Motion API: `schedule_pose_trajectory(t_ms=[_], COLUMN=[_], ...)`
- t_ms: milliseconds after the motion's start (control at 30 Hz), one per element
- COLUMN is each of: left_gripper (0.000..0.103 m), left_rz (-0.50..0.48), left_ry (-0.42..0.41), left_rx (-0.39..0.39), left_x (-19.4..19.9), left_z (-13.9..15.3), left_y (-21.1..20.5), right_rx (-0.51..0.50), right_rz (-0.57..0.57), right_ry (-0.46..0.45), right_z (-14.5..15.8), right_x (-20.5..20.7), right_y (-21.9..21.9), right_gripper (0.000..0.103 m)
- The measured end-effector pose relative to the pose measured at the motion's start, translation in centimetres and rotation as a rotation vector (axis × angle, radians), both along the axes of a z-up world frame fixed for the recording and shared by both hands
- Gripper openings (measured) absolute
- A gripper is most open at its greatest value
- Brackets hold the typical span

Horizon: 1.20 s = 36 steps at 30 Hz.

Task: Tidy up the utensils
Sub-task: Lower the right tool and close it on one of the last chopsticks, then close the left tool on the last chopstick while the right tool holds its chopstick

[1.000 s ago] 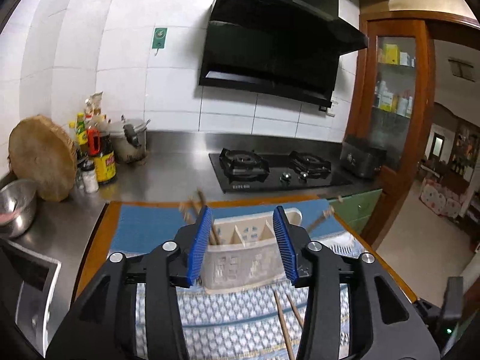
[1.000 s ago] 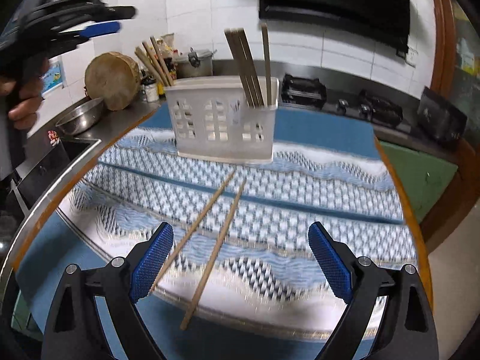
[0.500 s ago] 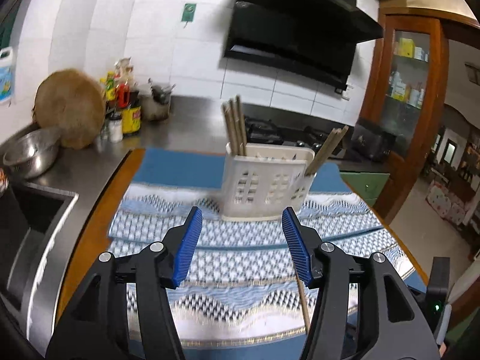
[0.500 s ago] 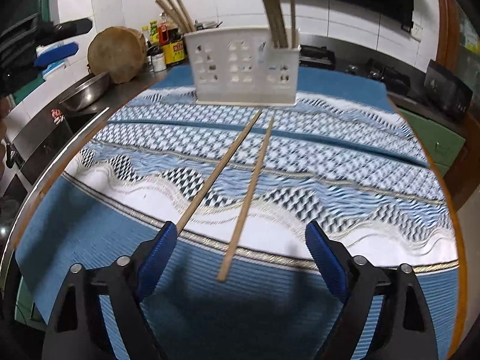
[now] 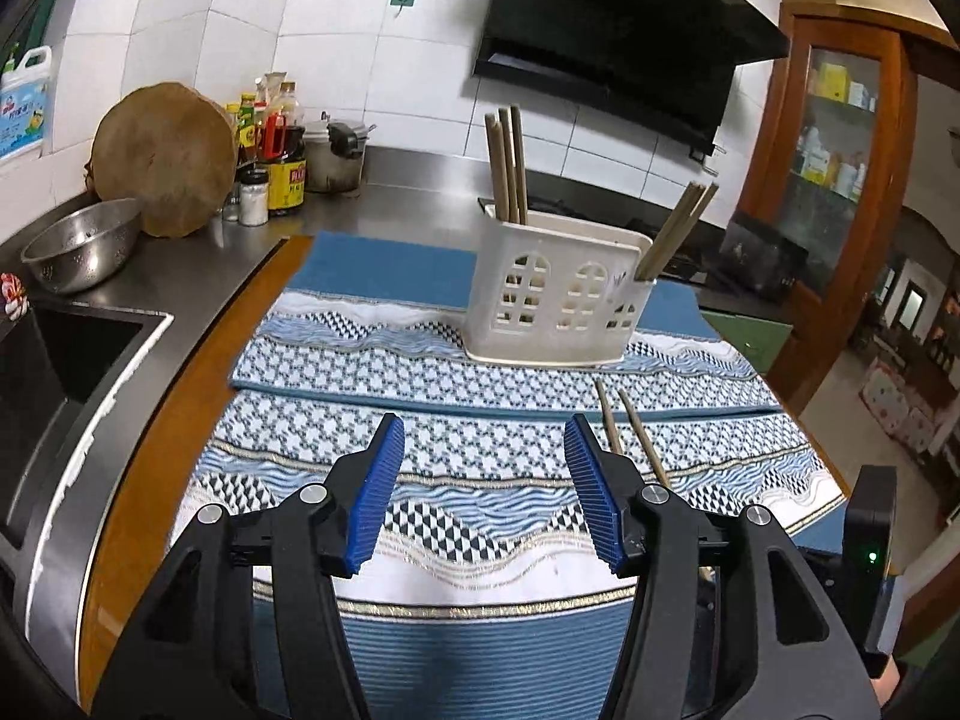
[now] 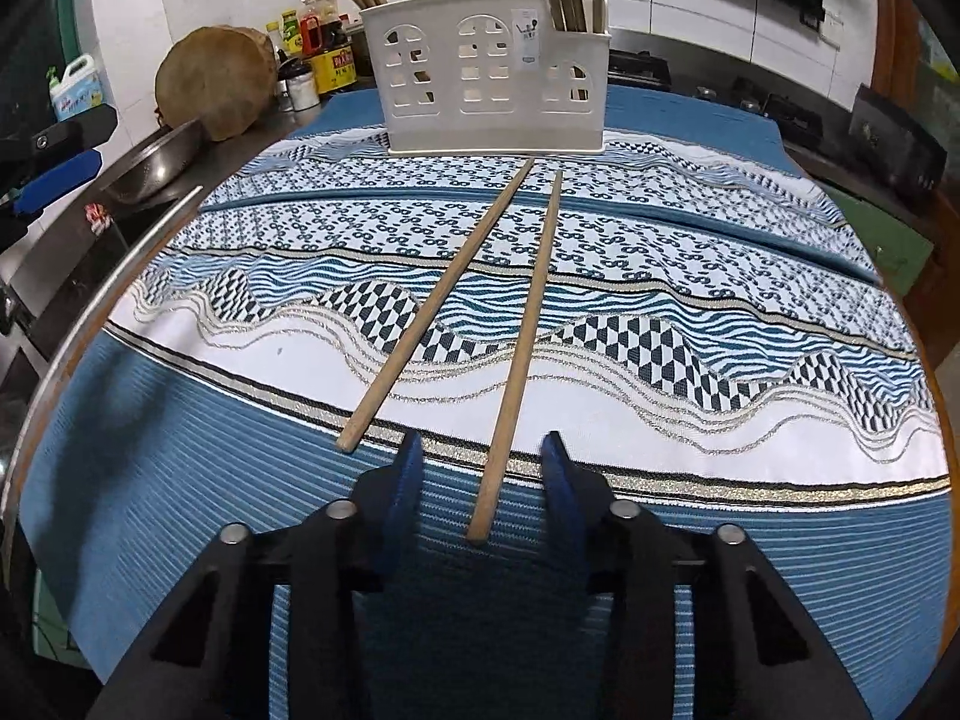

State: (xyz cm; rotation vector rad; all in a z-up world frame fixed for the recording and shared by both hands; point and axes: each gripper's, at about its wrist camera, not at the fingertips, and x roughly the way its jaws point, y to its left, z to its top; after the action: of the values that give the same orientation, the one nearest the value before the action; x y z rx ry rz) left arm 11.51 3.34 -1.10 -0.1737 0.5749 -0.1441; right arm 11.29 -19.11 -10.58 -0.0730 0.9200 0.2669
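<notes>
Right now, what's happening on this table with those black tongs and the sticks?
A person is tidying chopsticks with handheld tongs. Several already stand in the white holder at the back of the patterned cloth. Two loose chopsticks lie on the cloth. The right tongs are closing around the near end of the right-hand chopstick but don't grip it yet. The other chopstick lies just beside. The left tongs hang open over the cloth, holding nothing.
</notes>
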Motion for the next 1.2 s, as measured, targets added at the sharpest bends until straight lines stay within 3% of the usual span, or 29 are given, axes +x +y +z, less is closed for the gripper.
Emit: schedule_pose_trajectory(t_ms=[67,367,667,733,900,1200], left_gripper=[0.056,0.056,0.053,0.042,0.028,0.024], left_rz=[-0.006,-0.108,-0.276,-0.305,-0.326,-0.321], left_ry=[0.015,0.072,0.192,0.223,0.274,0.304], left_rx=[-0.003,0.022,0.003,-0.009,-0.045,0.002], left_x=[0.0,-0.5,0.3,0.9,2.5,4.4], left_z=[-0.5,-2.7,-6.3,-7.1,-8.4,-9.3], left_y=[-0.2,-3.1,-8.4,-9.3,-10.4,-12.4], right_rx=[-0.014,-0.025,0.043,0.056,0.085,0.111], right_rz=[-0.005,-0.038,-0.064,-0.070,-0.082,-0.081], right_ry=[-0.002,-0.012,-0.024,-0.039,-0.084,-0.133], right_z=[-0.1,0.0,1.0,1.6,3.3,5.3], right_x=[0.0,0.2,-0.2,-0.4,-1.1,-1.5], right_y=[0.1,-0.6,-2.7,-3.2,-4.7,-5.9], right_gripper=[0.035,0.009,0.007,0.007,0.007,0.007])
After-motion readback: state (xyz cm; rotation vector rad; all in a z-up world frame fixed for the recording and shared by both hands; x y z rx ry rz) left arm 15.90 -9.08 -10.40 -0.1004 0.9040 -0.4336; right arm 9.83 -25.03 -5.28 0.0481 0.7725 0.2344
